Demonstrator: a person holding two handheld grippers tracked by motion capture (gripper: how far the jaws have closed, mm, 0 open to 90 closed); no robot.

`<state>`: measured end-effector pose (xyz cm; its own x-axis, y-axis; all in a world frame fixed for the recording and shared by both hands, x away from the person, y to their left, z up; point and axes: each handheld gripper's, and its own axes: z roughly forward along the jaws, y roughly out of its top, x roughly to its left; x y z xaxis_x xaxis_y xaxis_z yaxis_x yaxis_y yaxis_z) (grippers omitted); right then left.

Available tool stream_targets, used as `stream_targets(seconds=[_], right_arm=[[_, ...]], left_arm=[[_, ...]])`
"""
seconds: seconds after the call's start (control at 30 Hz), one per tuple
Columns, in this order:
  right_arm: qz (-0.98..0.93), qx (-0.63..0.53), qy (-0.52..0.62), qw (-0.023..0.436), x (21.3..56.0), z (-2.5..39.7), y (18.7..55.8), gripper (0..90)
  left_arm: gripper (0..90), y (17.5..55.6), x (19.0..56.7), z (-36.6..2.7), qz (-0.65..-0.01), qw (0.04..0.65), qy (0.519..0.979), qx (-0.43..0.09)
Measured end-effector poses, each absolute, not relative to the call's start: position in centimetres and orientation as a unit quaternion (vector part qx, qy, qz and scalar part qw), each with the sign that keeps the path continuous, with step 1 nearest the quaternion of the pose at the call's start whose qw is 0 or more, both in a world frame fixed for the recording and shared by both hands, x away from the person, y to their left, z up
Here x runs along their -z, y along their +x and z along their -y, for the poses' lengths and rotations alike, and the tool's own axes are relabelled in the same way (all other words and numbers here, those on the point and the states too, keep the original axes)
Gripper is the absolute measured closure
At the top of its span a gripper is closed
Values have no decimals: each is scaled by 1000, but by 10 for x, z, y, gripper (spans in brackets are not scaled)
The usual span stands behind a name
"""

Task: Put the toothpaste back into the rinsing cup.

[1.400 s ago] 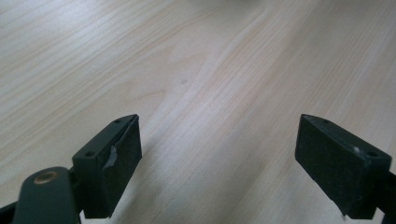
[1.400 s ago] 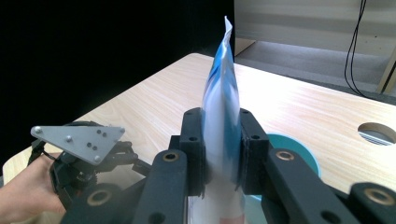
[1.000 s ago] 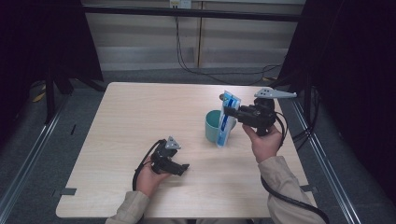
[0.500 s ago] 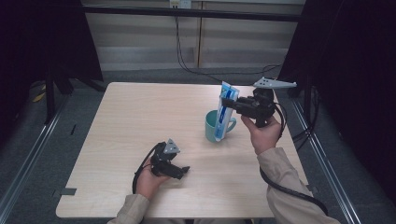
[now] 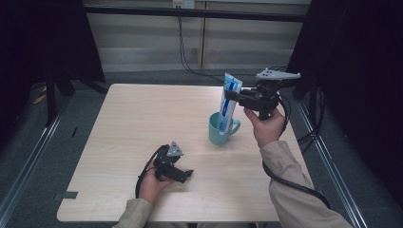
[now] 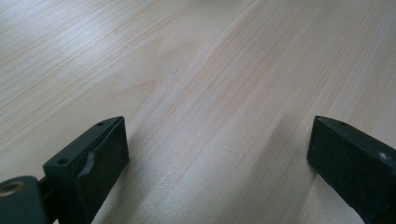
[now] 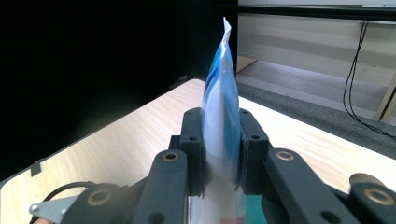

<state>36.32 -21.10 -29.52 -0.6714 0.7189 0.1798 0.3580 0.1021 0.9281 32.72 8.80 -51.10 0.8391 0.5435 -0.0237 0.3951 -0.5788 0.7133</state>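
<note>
Between the 2 black jaws of the right gripper (image 7: pixel 219 154) sits a blue and white toothpaste tube (image 7: pixel 220 102), pinched flat on both sides, with its crimped end pointing up past the jaw tips. From the high view the same right gripper (image 5: pixel 233 96) holds the tube (image 5: pixel 228 102) close to upright, leaning slightly, and the lower end of the tube reaches down inside a teal mug (image 5: pixel 221 131). The mug stands on the right half of the pale wooden surface (image 5: pixel 142 118), its handle turned toward the person's right hand (image 5: pixel 266 126), which grips the body of the gripper from below. A grey three-cornered plate rides on top of that gripper and a black cable trails back from it along the sleeve

Nearer the front edge of the surface, well apart from the mug, the left gripper (image 5: pixel 185 175) lies low in the person's left hand (image 5: pixel 151 183), pointing to the right across the wood. Its jaws are spread wide with nothing between them; in the left gripper view 1 jaw rises at the lower left and the other at the lower right, with bare wood grain (image 6: pixel 210 93) showing across the gap. A cable loops from this gripper around the hand

Beyond the surface lie grey floor and dark curtains on both sides
</note>
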Motion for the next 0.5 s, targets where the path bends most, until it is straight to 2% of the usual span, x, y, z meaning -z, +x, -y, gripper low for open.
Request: stream_targets(seconds=[0.23,0.5], right_arm=[[-722,-557,373,170,292,208,371,762],[-715,-557,381,183,288,210,377,761]], left_arm=[[56,327,511,-88,-266,376,882,-98],[126,327,511,-89,-269,383,878,-101]])
